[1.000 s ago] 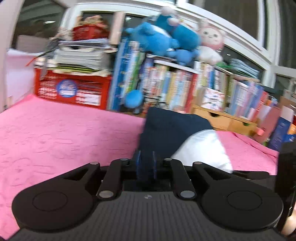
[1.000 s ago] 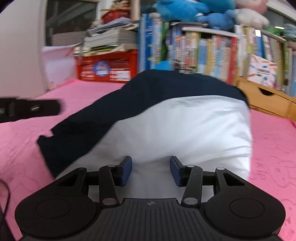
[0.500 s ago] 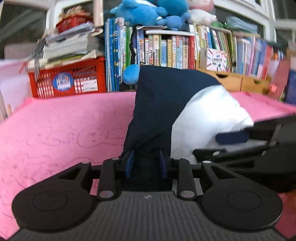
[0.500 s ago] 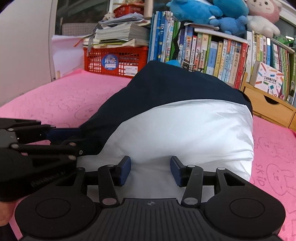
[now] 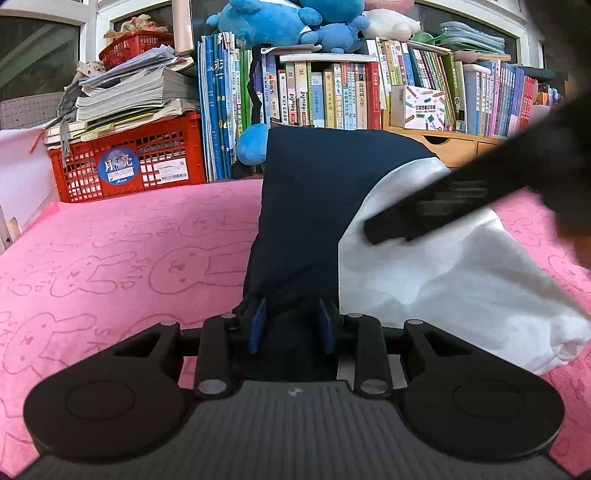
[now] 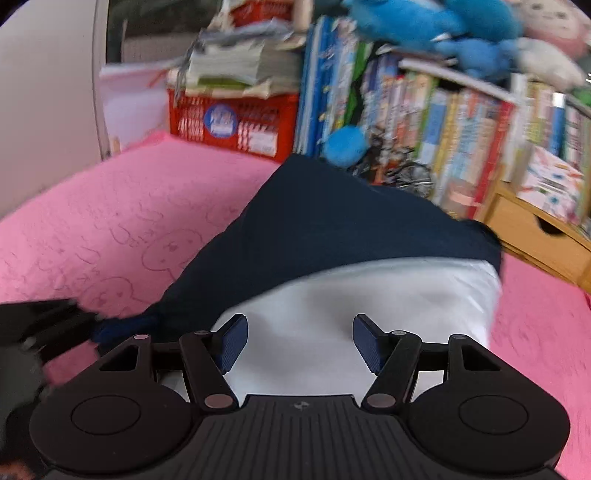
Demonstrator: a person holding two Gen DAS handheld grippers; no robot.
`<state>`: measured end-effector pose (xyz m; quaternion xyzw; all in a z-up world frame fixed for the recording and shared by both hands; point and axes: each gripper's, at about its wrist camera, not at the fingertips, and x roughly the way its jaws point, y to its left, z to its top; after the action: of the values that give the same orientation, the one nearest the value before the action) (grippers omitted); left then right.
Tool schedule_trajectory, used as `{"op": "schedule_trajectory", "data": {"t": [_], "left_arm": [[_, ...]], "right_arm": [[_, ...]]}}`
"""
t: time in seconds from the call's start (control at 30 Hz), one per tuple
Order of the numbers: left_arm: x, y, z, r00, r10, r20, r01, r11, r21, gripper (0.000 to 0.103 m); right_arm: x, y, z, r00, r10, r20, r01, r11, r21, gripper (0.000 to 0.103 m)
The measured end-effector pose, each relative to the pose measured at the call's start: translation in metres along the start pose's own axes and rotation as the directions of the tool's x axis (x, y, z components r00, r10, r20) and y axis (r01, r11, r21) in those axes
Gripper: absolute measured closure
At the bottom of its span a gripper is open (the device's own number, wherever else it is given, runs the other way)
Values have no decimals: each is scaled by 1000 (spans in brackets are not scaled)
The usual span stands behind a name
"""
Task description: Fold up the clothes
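Observation:
A navy and white garment lies folded on the pink mat; its navy part is on the left and its white part on the right. My left gripper sits low at the navy near corner. Its jaws are slightly apart, with bunched navy cloth lying between the pads. My right gripper hovers over the white part, and its jaws are opening with nothing pressed between them. In the left wrist view the right gripper is a blurred black bar crossing above the white cloth.
Behind the mat stand a red crate under stacked papers, a row of books topped with blue plush toys, and a wooden drawer unit. A blue plush ball touches the garment's far edge. Pink mat stretches left.
The left jaws have parted from a tight pinch on the navy cloth, and that hand has sunk to the mat. The right gripper has lifted off the white cloth and spread its jaws wider.

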<state>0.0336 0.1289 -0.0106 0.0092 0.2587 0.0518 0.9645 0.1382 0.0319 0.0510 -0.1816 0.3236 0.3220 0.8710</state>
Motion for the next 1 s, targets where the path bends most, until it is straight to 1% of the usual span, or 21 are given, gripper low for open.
{"op": "schedule_trajectory", "data": {"t": [0.03, 0.07, 0.13, 0.27, 0.3, 0.43, 0.53, 0.6, 0.67, 0.73, 0.8, 0.87, 0.9, 1.0], "left_arm": [[0, 1, 0, 1000, -5, -2, 5, 1000, -2, 73], [0, 2, 0, 1000, -8, -4, 8, 1000, -6, 73], [0, 4, 0, 1000, -16, -7, 15, 1000, -14, 73], [1, 6, 0, 1000, -21, -8, 20, 1000, -21, 73], [1, 6, 0, 1000, -22, -7, 22, 999, -23, 73], [1, 11, 0, 999, -41, -6, 41, 998, -52, 73], [1, 11, 1, 999, -44, -6, 44, 997, -57, 73], [1, 11, 1, 999, -46, -7, 45, 997, -57, 73], [1, 11, 1, 999, -48, -7, 48, 997, -56, 73], [0, 12, 1, 999, -51, -6, 50, 997, -57, 73], [0, 13, 1, 999, -53, -5, 53, 997, -59, 72], [0, 13, 1, 998, -55, -4, 55, 997, -61, 72], [0, 13, 1, 998, -57, -3, 56, 996, -62, 72], [0, 17, 1, 997, -80, -3, 79, 994, -81, 71]], "right_arm": [[12, 1, 7, 1000, -4, -18, 4, 1000, -15, 38], [23, 1, 14, 1000, -4, -23, 4, 1000, -23, 33], [45, 0, 28, 999, -5, -32, 4, 999, -38, 28], [79, -5, 49, 999, -24, -40, 23, 999, -32, 28], [89, -6, 54, 998, -39, -43, 38, 999, -27, 28], [129, -13, 63, 997, -50, -52, 51, 999, 19, 26], [145, -25, 68, 999, -2, -49, 6, 996, 85, 25], [146, -35, 72, 998, 32, -57, -24, 990, 141, 27], [132, -41, 72, 999, 27, -38, -20, 985, 174, 29], [99, -51, 61, 999, 46, 25, -51, 972, 228, 29], [63, -62, 47, 994, 72, 87, -94, 957, 274, 27], [22, -78, 20, 987, 89, 131, -128, 936, 328, 20], [2, -86, 5, 985, 95, 145, -142, 922, 360, 18], [-42, -111, -50, 978, 140, 155, -198, 855, 480, 18]]}}
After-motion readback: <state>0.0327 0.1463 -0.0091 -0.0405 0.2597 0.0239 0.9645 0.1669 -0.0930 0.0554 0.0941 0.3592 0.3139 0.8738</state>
